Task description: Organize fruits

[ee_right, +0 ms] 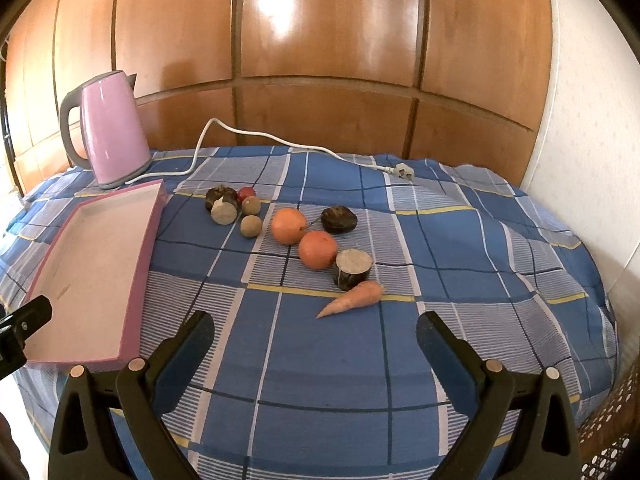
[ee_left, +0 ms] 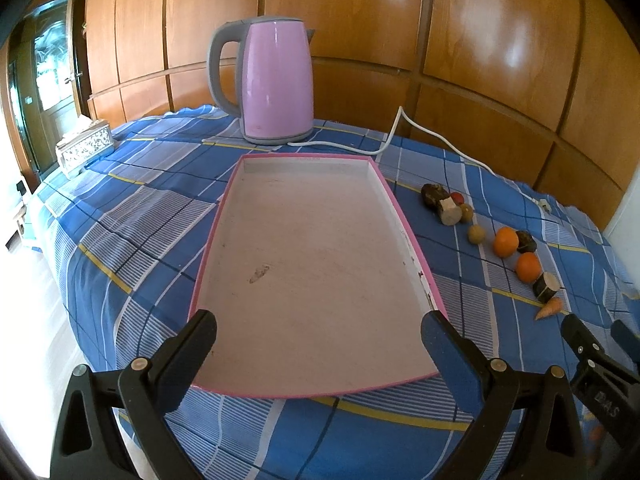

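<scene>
Currently, the pink tray (ee_right: 140, 236) is lying bare at frame left, nothing sorted. Fruits (ee_right: 318, 249) are waiting mid-frame; left gripper (ee_left: 318, 334) and right gripper (ee_right: 314, 334) are hovering with fingers spread, holding nothing.

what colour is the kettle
Pink body with grey handle and base: the electric kettle, clearest in the left wrist view.

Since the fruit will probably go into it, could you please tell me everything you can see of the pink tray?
The pink tray is a shallow rectangular box, cardboard by the look, with pink outer walls and a whitish, slightly stained inside. It holds nothing. It lies flat on the blue checked cloth, in front of the pink kettle, with the fruit lying apart to its right. The open left gripper hovers over its near end.
</scene>
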